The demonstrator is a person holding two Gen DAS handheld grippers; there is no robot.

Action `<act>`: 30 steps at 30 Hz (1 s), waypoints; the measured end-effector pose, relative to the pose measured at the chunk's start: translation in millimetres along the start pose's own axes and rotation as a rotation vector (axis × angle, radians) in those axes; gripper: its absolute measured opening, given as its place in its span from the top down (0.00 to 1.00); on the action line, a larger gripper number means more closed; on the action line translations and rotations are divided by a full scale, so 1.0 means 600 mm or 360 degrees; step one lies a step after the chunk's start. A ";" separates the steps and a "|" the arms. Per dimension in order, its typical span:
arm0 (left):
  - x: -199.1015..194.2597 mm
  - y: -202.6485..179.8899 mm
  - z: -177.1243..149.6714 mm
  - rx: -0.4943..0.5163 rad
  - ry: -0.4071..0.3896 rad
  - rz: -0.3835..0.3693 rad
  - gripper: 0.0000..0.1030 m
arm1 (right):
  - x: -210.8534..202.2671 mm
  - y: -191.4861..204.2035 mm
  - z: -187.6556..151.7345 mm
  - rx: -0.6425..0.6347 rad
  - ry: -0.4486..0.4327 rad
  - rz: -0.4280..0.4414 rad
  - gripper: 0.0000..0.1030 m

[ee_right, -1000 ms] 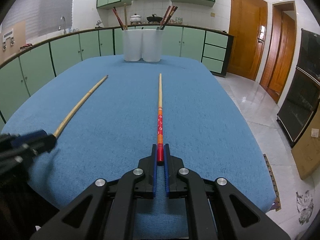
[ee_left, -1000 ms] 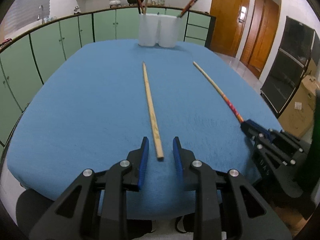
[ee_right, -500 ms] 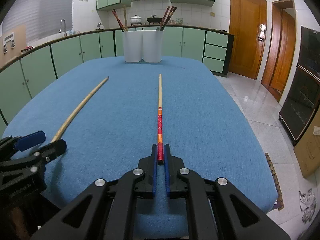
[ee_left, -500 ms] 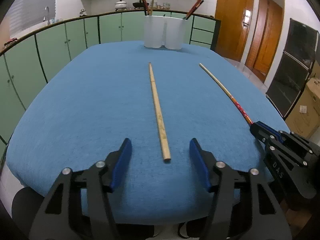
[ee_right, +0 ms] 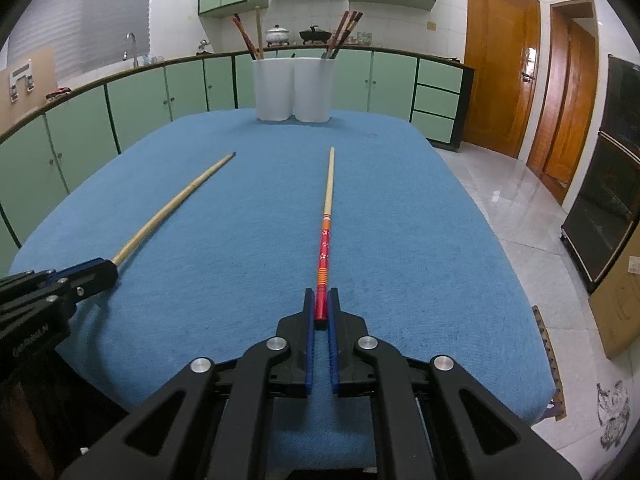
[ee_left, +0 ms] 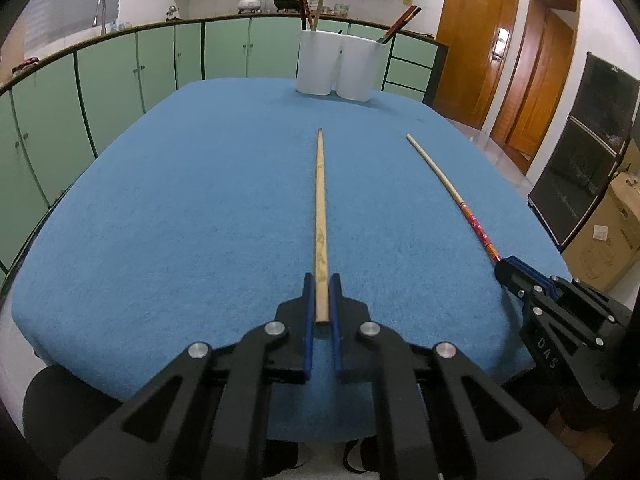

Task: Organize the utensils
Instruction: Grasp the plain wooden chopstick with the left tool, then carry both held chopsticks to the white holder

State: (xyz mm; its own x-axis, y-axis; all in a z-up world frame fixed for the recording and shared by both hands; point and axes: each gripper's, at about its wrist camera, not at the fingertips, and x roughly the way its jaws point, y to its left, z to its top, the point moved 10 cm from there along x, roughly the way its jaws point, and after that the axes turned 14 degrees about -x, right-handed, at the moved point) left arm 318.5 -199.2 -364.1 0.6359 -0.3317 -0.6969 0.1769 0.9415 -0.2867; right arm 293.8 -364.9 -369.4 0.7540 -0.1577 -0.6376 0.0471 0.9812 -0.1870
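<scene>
A plain wooden chopstick [ee_left: 321,208] lies on the blue table [ee_left: 200,200], pointing at two white holders [ee_left: 339,66]. My left gripper [ee_left: 321,284] is shut on its near end. A red-handled chopstick [ee_right: 325,236] lies beside it, and my right gripper [ee_right: 321,299] is shut on its red end. The right gripper [ee_left: 505,267] shows at the right in the left wrist view. The left gripper [ee_right: 105,270] shows at the left in the right wrist view, on the wooden chopstick [ee_right: 180,200]. The holders [ee_right: 294,88] hold several chopsticks.
Green cabinets [ee_right: 120,116] run along the far and left sides. Wooden doors [ee_right: 500,68] and a dark oven [ee_right: 608,168] stand to the right. A cardboard box [ee_left: 604,240] sits on the floor by the table's right edge.
My left gripper opened wide half a second ago, then moved forward and shut on the wooden chopstick's near end. My right gripper has stayed shut on the red-handled chopstick.
</scene>
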 end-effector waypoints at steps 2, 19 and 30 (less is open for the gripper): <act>-0.009 -0.001 0.007 0.0005 -0.0003 -0.0004 0.94 | -0.012 -0.002 0.004 0.0011 -0.0006 0.0004 0.94; -0.155 -0.032 0.116 0.0055 -0.0193 -0.0109 0.94 | -0.171 -0.047 0.118 0.0054 -0.0134 0.0056 0.95; -0.192 -0.062 0.189 0.0121 -0.0199 -0.0163 0.94 | -0.187 -0.052 0.234 -0.0048 -0.0083 0.0199 0.95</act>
State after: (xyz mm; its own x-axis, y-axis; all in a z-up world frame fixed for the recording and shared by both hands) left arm 323.7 -189.6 -198.5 0.6991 -0.4205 -0.5782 0.2988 0.9066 -0.2981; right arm 300.0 -362.1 -187.2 0.7858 -0.0278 -0.6179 -0.0683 0.9890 -0.1313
